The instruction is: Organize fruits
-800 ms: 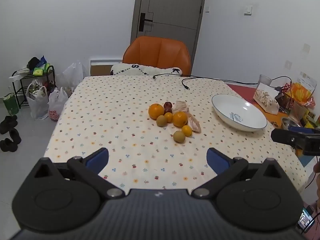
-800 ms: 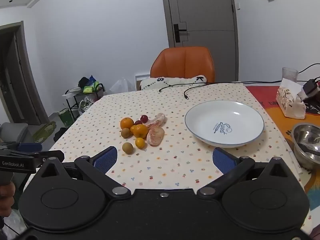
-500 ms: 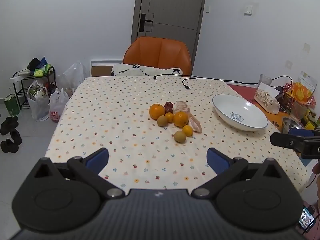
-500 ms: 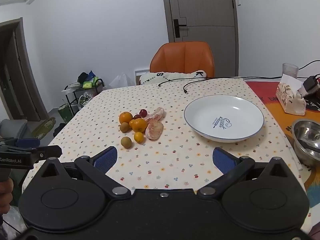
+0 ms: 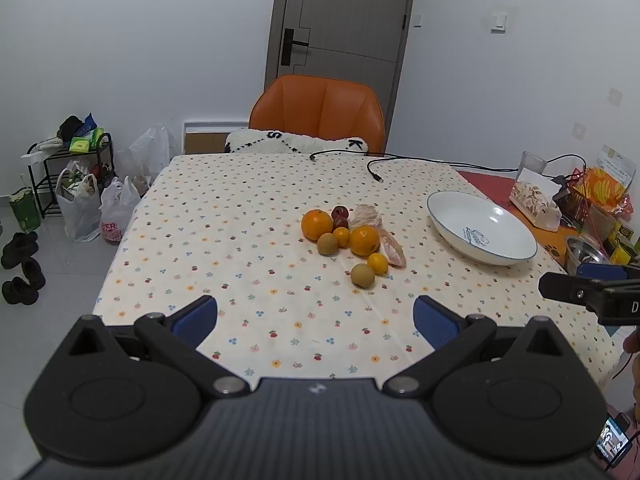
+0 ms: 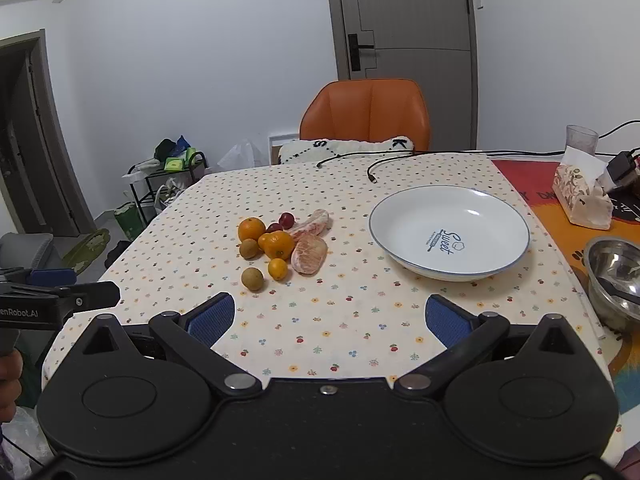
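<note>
Both claws hang spread and empty above the near edge of the table: the left gripper (image 5: 316, 316) and the right gripper (image 6: 330, 318), each with blue pads wide apart. Beneath them lies a flower-dotted tablecloth (image 6: 340, 320), with the fruit cluster (image 6: 280, 246) of oranges, brown round fruits, small red fruits and peeled citrus pieces lying at mid-table, well beyond either claw and left of the white plate (image 6: 496, 268), which holds nothing. Farther out, a steel bowl (image 6: 600, 280) and a tissue box (image 6: 582, 196) sit at the right, with an orange chair (image 5: 320, 112) and a grey door (image 5: 344, 20) at the far end.
</note>
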`<state>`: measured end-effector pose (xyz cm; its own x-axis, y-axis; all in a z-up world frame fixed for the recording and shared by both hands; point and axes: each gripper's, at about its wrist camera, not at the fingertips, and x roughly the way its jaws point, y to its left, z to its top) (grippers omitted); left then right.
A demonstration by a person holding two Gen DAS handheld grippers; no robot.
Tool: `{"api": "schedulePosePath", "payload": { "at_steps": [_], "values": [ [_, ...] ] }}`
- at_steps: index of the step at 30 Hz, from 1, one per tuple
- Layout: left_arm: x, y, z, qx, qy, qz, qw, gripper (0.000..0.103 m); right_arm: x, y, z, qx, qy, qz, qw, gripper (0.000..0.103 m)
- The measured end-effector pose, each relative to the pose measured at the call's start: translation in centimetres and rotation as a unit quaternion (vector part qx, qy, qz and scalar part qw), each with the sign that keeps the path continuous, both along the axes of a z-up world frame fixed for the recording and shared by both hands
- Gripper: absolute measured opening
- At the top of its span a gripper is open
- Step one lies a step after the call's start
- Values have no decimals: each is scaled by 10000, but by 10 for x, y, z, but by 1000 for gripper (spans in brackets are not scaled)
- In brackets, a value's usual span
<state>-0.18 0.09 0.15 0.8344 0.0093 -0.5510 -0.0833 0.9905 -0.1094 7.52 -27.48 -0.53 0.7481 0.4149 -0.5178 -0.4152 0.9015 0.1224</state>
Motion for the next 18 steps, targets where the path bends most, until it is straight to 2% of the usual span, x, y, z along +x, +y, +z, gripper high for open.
{"api": "schedulePosePath", "payload": {
  "at_steps": [18],
  "values": [
    [1,1,3,0,-1,-13,10000,103,-1,2,-5,-79,70,43,9999,103]
  ]
}}
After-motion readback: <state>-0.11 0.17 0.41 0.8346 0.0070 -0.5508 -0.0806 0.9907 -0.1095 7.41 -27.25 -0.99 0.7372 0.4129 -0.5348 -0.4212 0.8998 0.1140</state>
